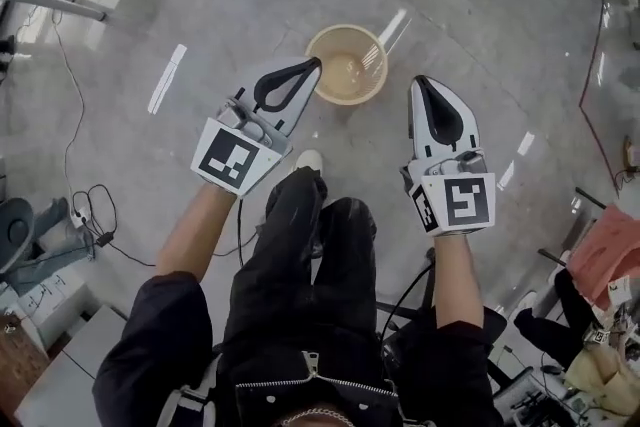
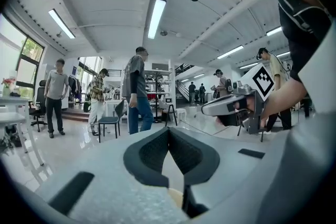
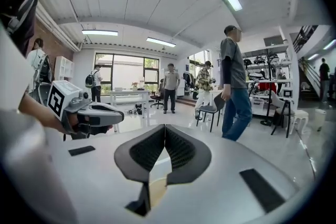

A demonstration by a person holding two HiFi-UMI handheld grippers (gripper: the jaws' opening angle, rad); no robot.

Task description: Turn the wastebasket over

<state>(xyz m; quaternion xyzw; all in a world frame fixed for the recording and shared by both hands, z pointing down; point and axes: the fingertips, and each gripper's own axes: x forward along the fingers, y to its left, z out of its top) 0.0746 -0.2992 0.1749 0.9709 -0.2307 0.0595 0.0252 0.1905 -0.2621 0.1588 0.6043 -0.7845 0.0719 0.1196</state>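
Floor (image 1: 480, 5): grey and glossy, streaked with strip-light reflections; cables (image 1: 85, 205) trail along its left side.
Wastebasket (image 1: 346, 65): beige and round, standing upright on the floor with its mouth up, just ahead of the person's white shoe (image 1: 309, 160).
Left gripper (image 1: 312, 65): jaws pressed together tip to tip, holding nothing. In the head view its tip overlaps the wastebasket's near rim, but it is held up in the air and points almost level.
Right gripper (image 1: 418, 82): jaws likewise closed on nothing. It is raised beside the left one, to the right of the wastebasket and apart from it.
Below the jaws: a small pale beige patch shows in both gripper views, probably the wastebasket, though too little of it shows to be sure.
Room: an open hall with ceiling strip lights; a person in jeans (image 3: 233, 81) walks past a dark chair (image 2: 110, 120), and others stand further back.
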